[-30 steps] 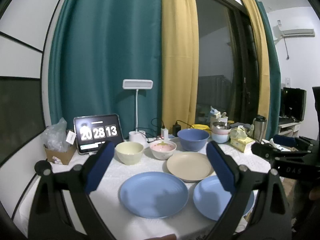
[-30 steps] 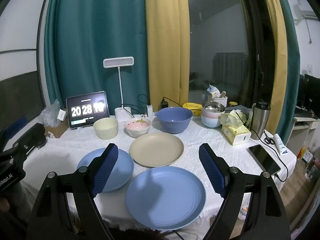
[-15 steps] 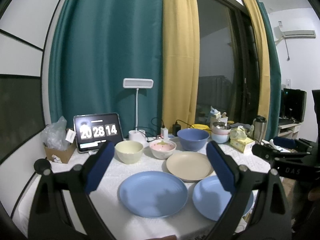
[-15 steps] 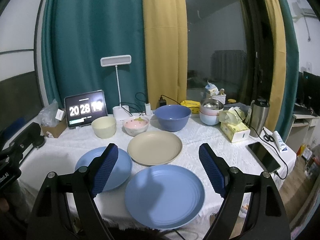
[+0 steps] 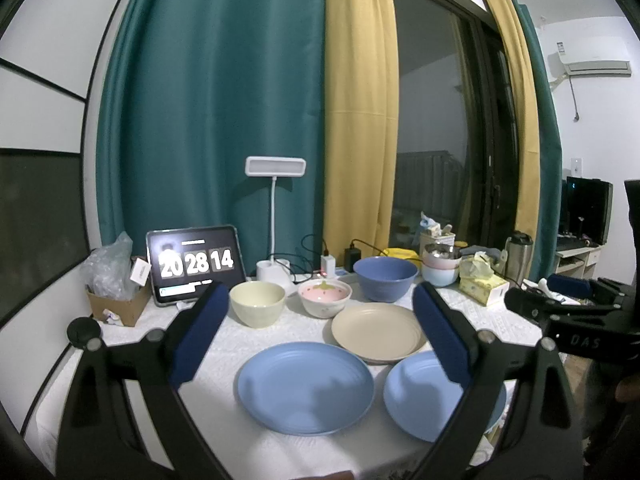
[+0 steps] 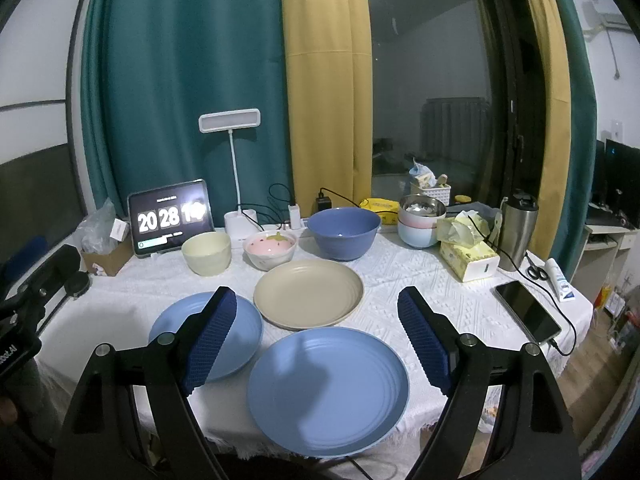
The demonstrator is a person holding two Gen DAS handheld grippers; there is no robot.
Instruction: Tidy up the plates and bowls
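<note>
On the white tablecloth lie two blue plates: the left one [image 5: 306, 386] [image 6: 208, 330] and the right one [image 5: 424, 396] [image 6: 328, 388]. A beige plate [image 5: 378, 330] [image 6: 308, 292] lies behind them. Further back stand a cream bowl [image 5: 258, 303] [image 6: 206, 252], a pink strawberry bowl [image 5: 324, 298] [image 6: 270, 248] and a big blue bowl [image 5: 385, 278] [image 6: 343, 232]. My left gripper [image 5: 316, 328] is open and empty above the left blue plate. My right gripper [image 6: 316, 336] is open and empty above the right blue plate.
A tablet clock [image 6: 170, 216], a desk lamp [image 6: 230, 124], chargers and cables stand at the back. Stacked bowls [image 6: 420, 220], a tissue box [image 6: 470, 260], a steel flask [image 6: 518, 232], scissors, a tube and a phone [image 6: 528, 316] fill the right side. A cardboard box [image 5: 118, 308] sits left.
Both grippers have drifted very slightly; the plates and bowls have not moved. The clock has ticked on one second.
</note>
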